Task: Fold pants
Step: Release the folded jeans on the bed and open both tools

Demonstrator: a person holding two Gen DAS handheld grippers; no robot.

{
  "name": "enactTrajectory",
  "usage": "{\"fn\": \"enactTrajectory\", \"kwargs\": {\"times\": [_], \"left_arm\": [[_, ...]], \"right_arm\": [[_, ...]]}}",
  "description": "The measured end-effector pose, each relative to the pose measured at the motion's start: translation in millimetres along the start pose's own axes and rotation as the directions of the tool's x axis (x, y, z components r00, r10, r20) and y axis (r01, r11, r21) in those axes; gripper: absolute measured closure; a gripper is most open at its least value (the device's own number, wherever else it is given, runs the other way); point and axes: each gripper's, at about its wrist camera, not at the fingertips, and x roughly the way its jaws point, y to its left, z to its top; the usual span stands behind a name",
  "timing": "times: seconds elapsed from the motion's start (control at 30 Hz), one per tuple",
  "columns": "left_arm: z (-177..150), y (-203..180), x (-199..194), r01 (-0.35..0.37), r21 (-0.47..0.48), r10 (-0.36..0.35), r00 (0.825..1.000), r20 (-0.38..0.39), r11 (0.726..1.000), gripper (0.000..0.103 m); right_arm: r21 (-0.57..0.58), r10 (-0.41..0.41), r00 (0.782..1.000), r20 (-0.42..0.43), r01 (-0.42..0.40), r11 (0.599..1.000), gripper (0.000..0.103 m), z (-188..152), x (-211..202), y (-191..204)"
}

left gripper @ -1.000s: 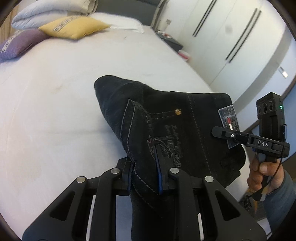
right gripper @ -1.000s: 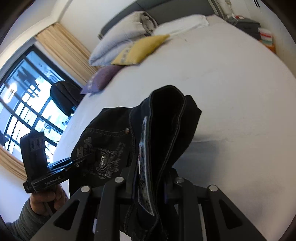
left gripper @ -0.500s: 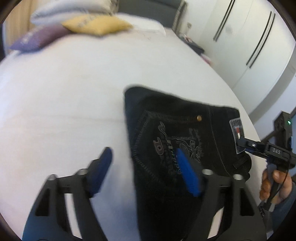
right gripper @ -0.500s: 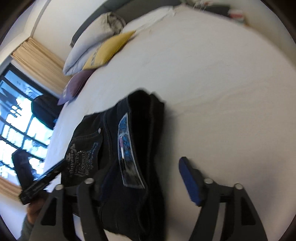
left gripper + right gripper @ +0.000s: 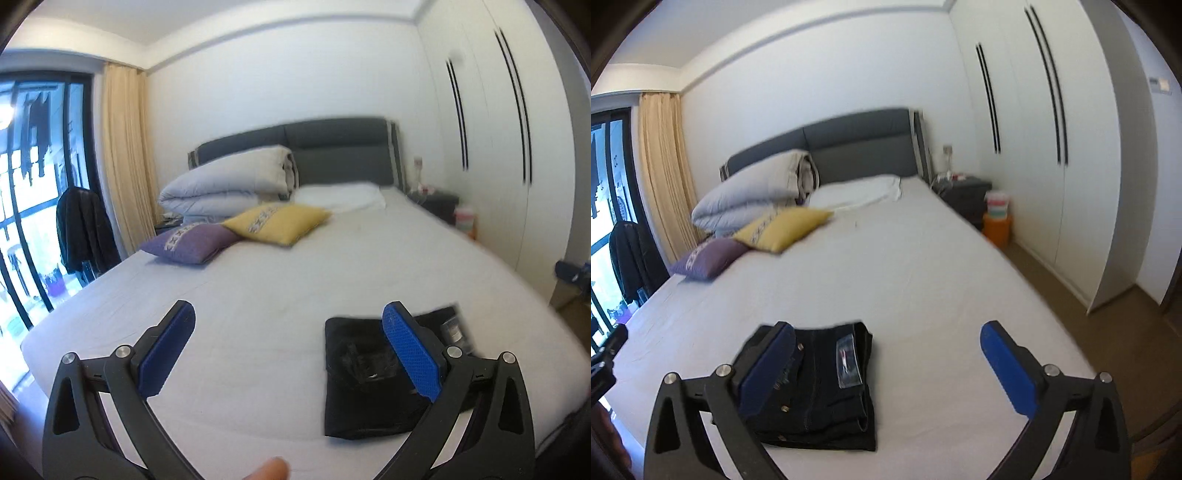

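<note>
Both grippers are hanging spread wide and gripping nothing: the left gripper (image 5: 291, 350) and the right gripper (image 5: 886, 354), their blue pads well apart. The folded black pants (image 5: 827, 384) are lying flat near the foot edge of the white bed (image 5: 923, 266), a finger partly hiding them in each view (label print unreadable). Farther back, a yellow pillow (image 5: 277, 223) and purple pillow (image 5: 192, 243) are blurring.

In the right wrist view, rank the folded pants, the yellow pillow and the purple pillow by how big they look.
1. Pants: largest, though nearest the camera, which inflates them.
2. Yellow pillow.
3. Purple pillow: slightly smaller than the yellow one, but the yellow pillow partly overlaps it, so those two are close.
</note>
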Motion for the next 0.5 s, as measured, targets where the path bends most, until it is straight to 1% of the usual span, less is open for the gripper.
{"fn": "enactTrajectory", "kwargs": {"times": [0.03,0.07,0.1,0.17,0.2,0.23,0.27,0.3,0.33,0.4,0.5], "left_arm": [[1.7,1.6,-10.6,0.049,-0.020,-0.049,0.999,-0.004,0.999,0.000],[2.1,0.7,-17.2,0.083,-0.012,-0.084,0.996,-0.028,0.996,0.000],[1.2,-2.2,-18.5,0.099,0.018,-0.098,0.992,-0.078,0.995,0.000],[-1.0,-3.9,-14.5,0.099,0.041,-0.092,0.984,-0.153,0.994,0.000],[-4.0,-1.5,-11.1,0.098,0.019,-0.093,0.976,-0.195,0.995,0.000],[-5.2,2.3,-11.2,0.092,-0.003,-0.090,0.973,-0.213,0.996,0.000],[-7.7,3.7,-8.6,0.076,-0.024,-0.080,0.967,-0.243,0.997,0.000],[-11.6,3.3,-3.3,0.053,-0.042,-0.064,0.951,-0.303,0.998,0.000],[-14.9,2.9,0.1,0.048,-0.057,-0.065,0.939,-0.337,0.997,0.000],[-20.5,1.1,1.6,0.041,-0.095,-0.075,0.922,-0.381,0.995,0.000],[-32.7,-7.3,3.9,0.056,-0.102,-0.093,0.908,-0.409,0.993,0.000]], "right_arm": [[-0.002,0.004,1.000,0.013,-0.004,1.000,0.000,5.8,-11.8,1.6],[-0.008,0.008,1.000,0.020,-0.008,1.000,0.000,9.1,-19.1,4.1],[-0.018,0.013,1.000,0.020,-0.013,1.000,0.000,11.9,-26.2,7.7],[-0.048,0.023,1.000,0.007,-0.023,0.999,0.000,15.2,-38.4,18.1],[-0.064,0.036,0.999,-0.001,-0.036,0.997,0.000,15.3,-44.2,22.6],[-0.087,0.053,0.999,-0.008,-0.053,0.995,0.000,15.2,-50.8,27.9],[-0.105,0.047,0.999,-0.011,-0.048,0.993,0.000,14.9,-55.3,32.6],[-0.120,0.035,0.999,-0.018,-0.037,0.992,0.000,13.8,-58.5,37.6],[-0.136,0.015,0.999,-0.035,-0.020,0.991,0.000,13.5,-62.6,42.5],[-0.134,-0.001,0.998,-0.065,-0.008,0.991,0.000,12.6,-66.4,45.6],[-0.105,-0.009,0.996,-0.094,-0.001,0.995,0.000,9.7,-72.0,44.8]]}}
